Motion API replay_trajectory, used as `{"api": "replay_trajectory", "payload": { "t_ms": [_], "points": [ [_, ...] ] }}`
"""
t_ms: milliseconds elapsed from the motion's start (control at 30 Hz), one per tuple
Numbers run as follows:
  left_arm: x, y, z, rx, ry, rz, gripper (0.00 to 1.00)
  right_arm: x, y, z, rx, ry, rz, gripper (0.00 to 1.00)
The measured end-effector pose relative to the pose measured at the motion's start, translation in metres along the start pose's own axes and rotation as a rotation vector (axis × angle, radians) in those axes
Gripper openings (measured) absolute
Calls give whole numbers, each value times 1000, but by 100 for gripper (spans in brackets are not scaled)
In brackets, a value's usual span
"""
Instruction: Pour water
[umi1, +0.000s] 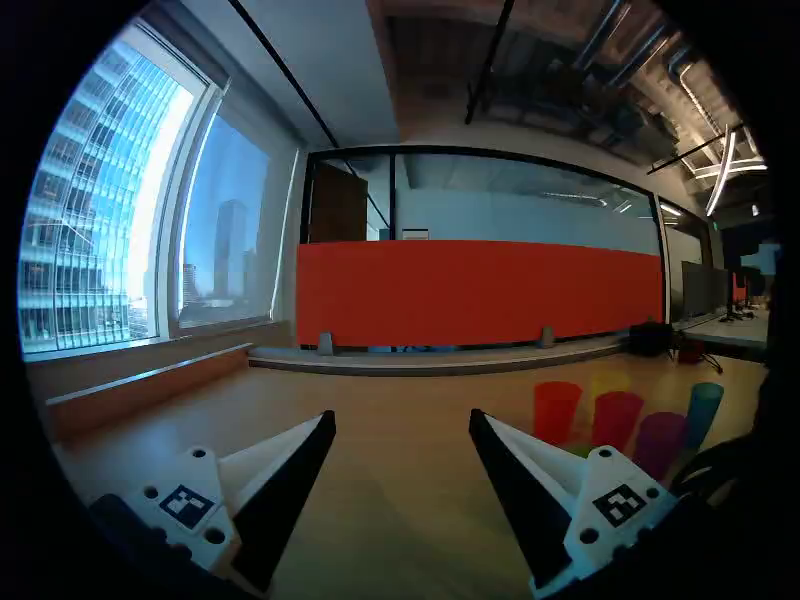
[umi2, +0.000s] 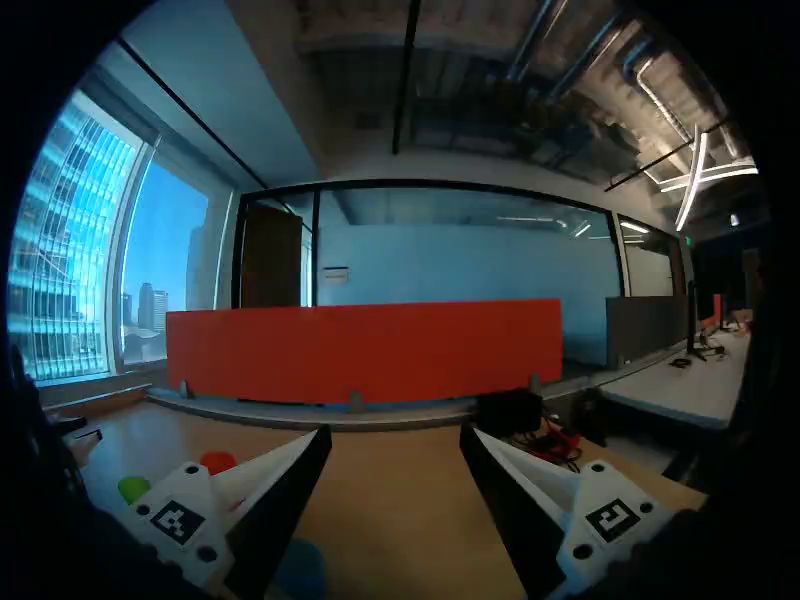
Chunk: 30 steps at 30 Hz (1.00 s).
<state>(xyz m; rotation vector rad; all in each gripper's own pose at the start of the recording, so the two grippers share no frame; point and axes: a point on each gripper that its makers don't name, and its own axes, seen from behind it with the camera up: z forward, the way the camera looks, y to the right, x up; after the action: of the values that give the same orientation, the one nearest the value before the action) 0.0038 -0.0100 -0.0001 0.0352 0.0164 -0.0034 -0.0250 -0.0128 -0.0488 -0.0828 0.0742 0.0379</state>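
In the left gripper view, my left gripper is open above a wooden table, with nothing between its fingers. A cluster of coloured plastic cups stands to its right: an orange cup, a yellow one, a pink one, a purple one and a teal one. In the right gripper view, my right gripper is also open and empty. Beside its left finger I see a red cup top, a green one and a blue shape.
An orange partition closes the far side of the table. Large windows are on the left. A black bag with cables sits at the table's far right, and a white desk stands beyond it.
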Motion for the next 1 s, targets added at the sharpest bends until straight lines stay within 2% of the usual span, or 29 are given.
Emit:
{"api": "replay_trajectory", "payload": {
  "t_ms": [667,1000],
  "points": [
    [-5,1,2,-3,-17,4,99,3,5,-4,-8,11,-3,99],
    [-5,1,2,-3,-17,4,100,1,10,2,-17,38,-57,99]
  ]
}}
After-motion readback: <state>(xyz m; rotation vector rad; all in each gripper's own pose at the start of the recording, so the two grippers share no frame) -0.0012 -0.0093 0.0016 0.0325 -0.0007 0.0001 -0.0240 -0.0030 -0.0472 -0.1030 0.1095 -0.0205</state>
